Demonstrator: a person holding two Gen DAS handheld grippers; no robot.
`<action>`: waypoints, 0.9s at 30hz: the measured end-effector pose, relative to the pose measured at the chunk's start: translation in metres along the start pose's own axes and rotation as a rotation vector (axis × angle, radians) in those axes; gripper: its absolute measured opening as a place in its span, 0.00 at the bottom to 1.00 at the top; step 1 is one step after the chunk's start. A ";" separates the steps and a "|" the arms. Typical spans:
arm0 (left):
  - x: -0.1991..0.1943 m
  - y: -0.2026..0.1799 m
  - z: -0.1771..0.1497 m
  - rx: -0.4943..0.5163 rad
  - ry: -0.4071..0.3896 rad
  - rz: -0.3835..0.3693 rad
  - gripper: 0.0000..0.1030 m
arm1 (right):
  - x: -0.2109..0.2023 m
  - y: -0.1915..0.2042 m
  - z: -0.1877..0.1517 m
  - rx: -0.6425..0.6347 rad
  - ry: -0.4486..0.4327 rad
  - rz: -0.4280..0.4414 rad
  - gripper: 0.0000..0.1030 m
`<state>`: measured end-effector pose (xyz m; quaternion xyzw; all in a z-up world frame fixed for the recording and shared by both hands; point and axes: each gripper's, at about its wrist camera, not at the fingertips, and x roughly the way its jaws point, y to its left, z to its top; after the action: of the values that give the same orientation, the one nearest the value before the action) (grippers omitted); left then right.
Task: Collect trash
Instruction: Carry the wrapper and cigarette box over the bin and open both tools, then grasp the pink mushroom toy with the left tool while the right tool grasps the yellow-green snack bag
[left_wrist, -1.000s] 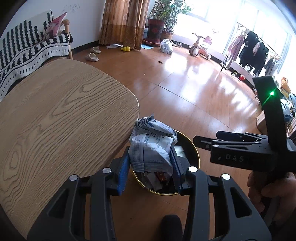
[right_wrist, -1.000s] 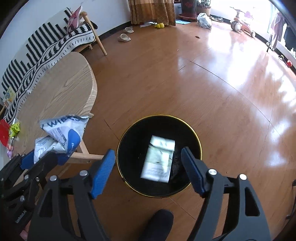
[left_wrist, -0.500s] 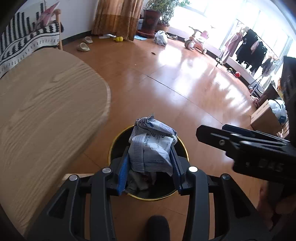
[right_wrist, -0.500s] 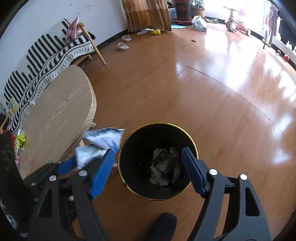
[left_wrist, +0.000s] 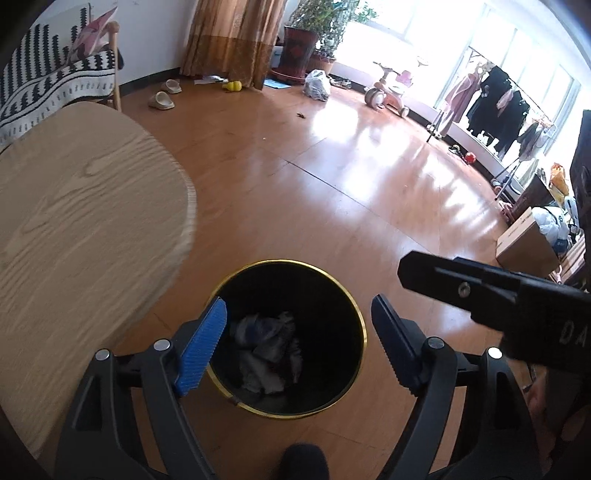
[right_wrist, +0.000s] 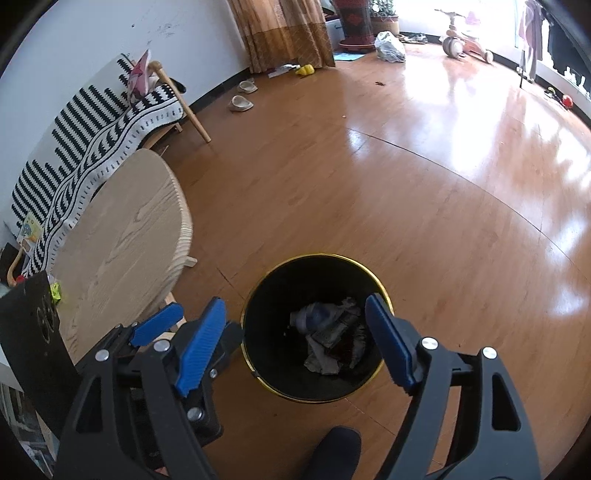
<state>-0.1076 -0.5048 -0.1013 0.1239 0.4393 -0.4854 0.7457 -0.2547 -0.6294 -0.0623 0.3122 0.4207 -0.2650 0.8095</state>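
From your left wrist view, your left gripper (left_wrist: 299, 343) hangs over the black bin (left_wrist: 354, 314), its jaws just sprung apart and empty, the crumpled trash (left_wrist: 266, 350) lying inside at the bin's 9 o'clock side. From your right wrist view, your right gripper (right_wrist: 295, 345) is spread wide and empty above the same bin (right_wrist: 258, 302), the trash (right_wrist: 328, 339) toward its 3 o'clock.

Left gripper (left_wrist: 299, 343) jaws just opened (nothing between them), right gripper (right_wrist: 295, 345) jaws wide, both angled down
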 end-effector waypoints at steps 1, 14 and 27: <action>-0.007 0.006 0.001 -0.004 -0.004 0.007 0.77 | 0.001 0.008 0.000 -0.011 0.002 0.007 0.74; -0.156 0.176 -0.022 -0.201 -0.131 0.328 0.88 | 0.021 0.179 -0.008 -0.227 0.041 0.134 0.77; -0.277 0.410 -0.098 -0.491 -0.163 0.701 0.88 | 0.063 0.385 -0.079 -0.549 0.154 0.248 0.78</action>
<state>0.1422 -0.0701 -0.0425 0.0459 0.4126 -0.0923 0.9050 0.0028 -0.3271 -0.0427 0.1498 0.4954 -0.0162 0.8555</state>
